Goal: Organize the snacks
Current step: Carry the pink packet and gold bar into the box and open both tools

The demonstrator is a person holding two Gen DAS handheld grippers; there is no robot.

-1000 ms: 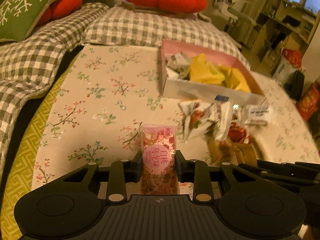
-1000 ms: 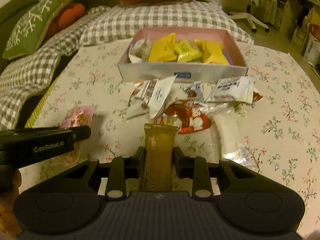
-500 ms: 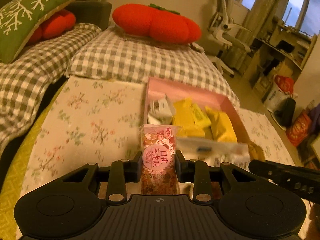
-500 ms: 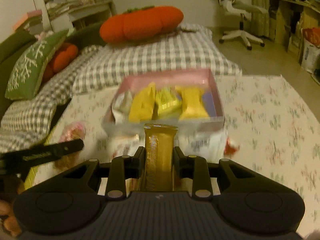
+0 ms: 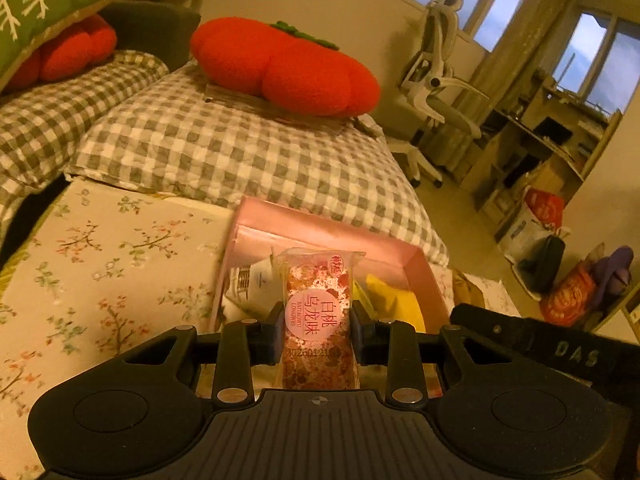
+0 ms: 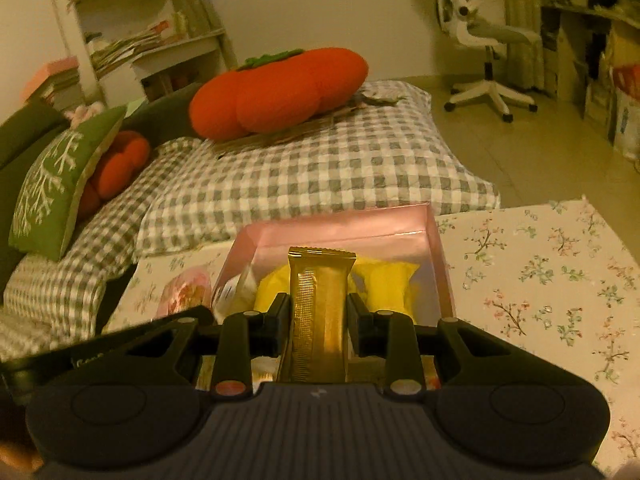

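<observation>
My left gripper [image 5: 316, 324] is shut on a pink speckled snack packet [image 5: 318, 308] with a round pink label, held above the near edge of the pink box [image 5: 320, 228]. My right gripper [image 6: 320, 320] is shut on a gold wrapped bar [image 6: 320, 304], held over the same pink box [image 6: 344, 224]. The box holds yellow packets [image 6: 384, 284] and a white packet [image 5: 256, 280]. The left gripper's body [image 6: 120, 344] and its pink packet [image 6: 184, 292] show at the left of the right wrist view. The right gripper's body [image 5: 560, 348] shows at the right of the left wrist view.
The box sits on a floral cloth [image 5: 100, 264] by a checked sofa cushion [image 5: 240, 152]. A big orange persimmon pillow [image 5: 288, 68] lies behind. A green cushion [image 6: 60, 176] is at the left. A white office chair [image 6: 484, 56] and shelves stand at the right.
Both grippers have risen from the table and moved forward over the pink box, each still holding its snack. The loose snack pile in front of the box has dropped out of sight.
</observation>
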